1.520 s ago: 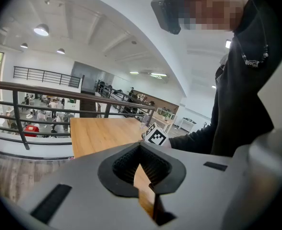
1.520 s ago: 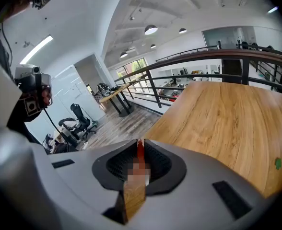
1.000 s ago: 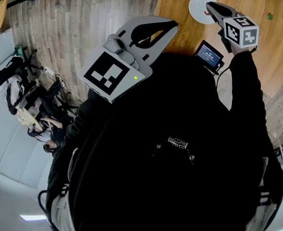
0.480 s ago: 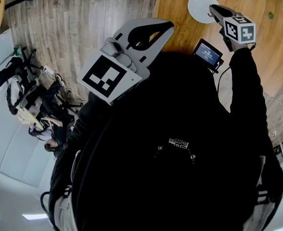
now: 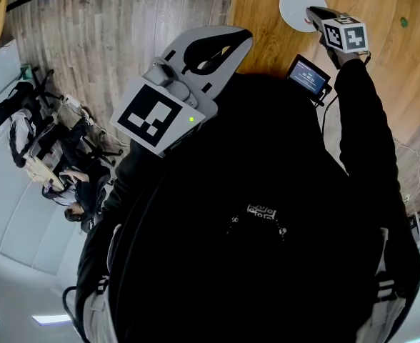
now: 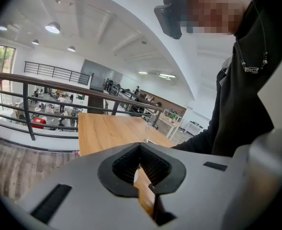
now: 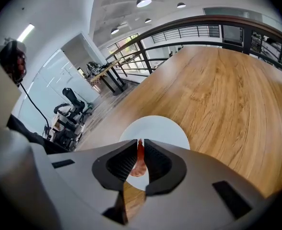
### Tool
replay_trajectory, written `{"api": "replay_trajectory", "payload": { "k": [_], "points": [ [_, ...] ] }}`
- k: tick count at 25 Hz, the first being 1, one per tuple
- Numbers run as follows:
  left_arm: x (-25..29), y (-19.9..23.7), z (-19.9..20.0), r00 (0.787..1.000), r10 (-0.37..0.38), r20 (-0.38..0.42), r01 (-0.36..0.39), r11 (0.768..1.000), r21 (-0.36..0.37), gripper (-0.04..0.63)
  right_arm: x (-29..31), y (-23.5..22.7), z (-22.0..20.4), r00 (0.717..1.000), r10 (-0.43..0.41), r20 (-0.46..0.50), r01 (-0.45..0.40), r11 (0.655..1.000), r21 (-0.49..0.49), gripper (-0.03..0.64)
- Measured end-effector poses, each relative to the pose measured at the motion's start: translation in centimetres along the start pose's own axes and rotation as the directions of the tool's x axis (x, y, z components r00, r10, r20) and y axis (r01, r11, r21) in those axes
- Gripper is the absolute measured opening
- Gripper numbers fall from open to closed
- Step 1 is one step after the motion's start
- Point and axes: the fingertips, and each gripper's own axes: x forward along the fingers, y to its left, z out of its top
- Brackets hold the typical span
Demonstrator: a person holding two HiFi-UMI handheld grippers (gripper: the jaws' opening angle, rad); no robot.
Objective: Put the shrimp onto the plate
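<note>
- Head view: right gripper (image 5: 310,14) at the plate (image 5: 294,3) edge, over the desk (image 5: 267,27); left gripper (image 5: 244,41) well apart from the plate.
- Left gripper view: jaws together, nothing between them.
- Right gripper view: clenched on the shrimp (image 7: 139,163), directly above the plate.

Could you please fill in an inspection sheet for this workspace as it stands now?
Surface: wooden table, light and flat.
Job's things: white plate on the table; shrimp clamped between jaws, in line with the plate, not released.
Clutter: small green thing on the table; small screen device by the table's near edge.
Grippers: right gripper shut on the shrimp; left gripper shut, empty, near the table's edge.
Cables: thin cable below the screen device; cords on the floor.
Surroundings: plank floor, railing, gear on the floor.
</note>
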Motion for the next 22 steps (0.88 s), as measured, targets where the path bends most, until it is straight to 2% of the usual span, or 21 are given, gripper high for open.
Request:
{"api": "replay_trajectory", "payload": {
  "k": [14, 22],
  "points": [
    [-0.2, 0.1, 0.2, 1.000, 0.015, 0.012, -0.015, 1.000, -0.008, 0.005, 2.9, -1.8, -0.9, 0.993, -0.095, -0.077, 0.091, 0.994, -0.053, 0.055],
    [-0.2, 1.3, -0.3, 0.999, 0.035, 0.023, -0.035, 0.999, -0.028, 0.005, 4.3, -2.1, -0.6, 0.983, -0.157, -0.095, 0.142, 0.978, -0.150, 0.056]
  ]
}}
